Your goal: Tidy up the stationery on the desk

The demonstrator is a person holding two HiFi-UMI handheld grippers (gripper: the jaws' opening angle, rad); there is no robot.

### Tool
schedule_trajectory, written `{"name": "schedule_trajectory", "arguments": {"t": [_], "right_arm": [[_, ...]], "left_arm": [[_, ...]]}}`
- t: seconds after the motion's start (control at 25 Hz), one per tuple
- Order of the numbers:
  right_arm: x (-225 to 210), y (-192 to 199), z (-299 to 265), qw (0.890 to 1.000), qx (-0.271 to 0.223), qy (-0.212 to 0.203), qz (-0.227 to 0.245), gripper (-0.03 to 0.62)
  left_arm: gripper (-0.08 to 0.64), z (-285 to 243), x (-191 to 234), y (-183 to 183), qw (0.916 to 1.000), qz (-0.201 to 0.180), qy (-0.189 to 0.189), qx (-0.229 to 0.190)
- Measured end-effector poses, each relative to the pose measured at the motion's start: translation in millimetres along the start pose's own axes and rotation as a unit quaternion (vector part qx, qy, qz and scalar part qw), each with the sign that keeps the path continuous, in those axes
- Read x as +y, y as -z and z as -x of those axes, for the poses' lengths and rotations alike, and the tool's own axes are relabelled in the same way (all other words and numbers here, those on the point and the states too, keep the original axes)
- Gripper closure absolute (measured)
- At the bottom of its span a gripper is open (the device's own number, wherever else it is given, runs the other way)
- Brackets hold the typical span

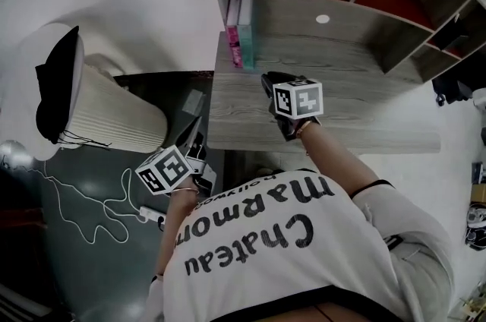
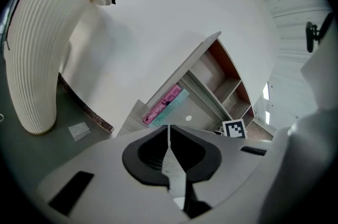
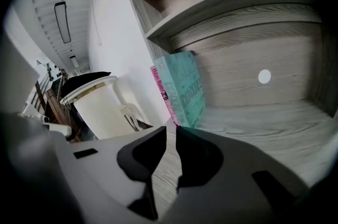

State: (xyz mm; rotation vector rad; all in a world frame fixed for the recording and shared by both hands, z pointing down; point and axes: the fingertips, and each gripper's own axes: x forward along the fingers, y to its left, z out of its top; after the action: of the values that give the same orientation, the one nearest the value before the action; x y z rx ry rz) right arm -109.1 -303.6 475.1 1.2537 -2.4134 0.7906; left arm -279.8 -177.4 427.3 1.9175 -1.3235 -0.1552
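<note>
Print on your white shirt (image 1: 288, 267) reads "Chateau Marmont"; slim pink book (image 3: 162, 90) and teal book (image 3: 186, 85) stand upright, left gripper (image 2: 169, 128) jaws closed, right gripper (image 3: 171, 128) jaws slightly apart, empty.

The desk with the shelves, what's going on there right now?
A person is at the wooden desk holding a gripper in each hand. The right gripper is above the desktop, close to the pink book and the teal book, which stand upright at the desktop's left end under the shelves. Its jaws are slightly apart with nothing between them. The left gripper is off the desk's left edge, shut and empty.
</note>
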Motion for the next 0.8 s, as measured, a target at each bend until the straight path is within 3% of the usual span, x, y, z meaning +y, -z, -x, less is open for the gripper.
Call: {"name": "schedule_trajectory", "arguments": {"t": [0.16, 0.44, 0.8], "right_arm": [[12, 3, 24, 1.0, -0.014, 0.002, -0.002, 0.558], [46, -24, 79, 0.995, -0.091, -0.027, 0.002, 0.577], [90, -69, 159, 0.976, -0.215, -0.023, 0.04, 0.577]], "left_arm": [[0.532, 4, -18, -4, 0.9991, -0.041, 0.006, -0.004], [0.532, 12, -59, -16, 0.9915, -0.122, 0.023, -0.038], [0.532, 36, -121, -39, 0.9717, -0.209, 0.071, -0.084]]}}
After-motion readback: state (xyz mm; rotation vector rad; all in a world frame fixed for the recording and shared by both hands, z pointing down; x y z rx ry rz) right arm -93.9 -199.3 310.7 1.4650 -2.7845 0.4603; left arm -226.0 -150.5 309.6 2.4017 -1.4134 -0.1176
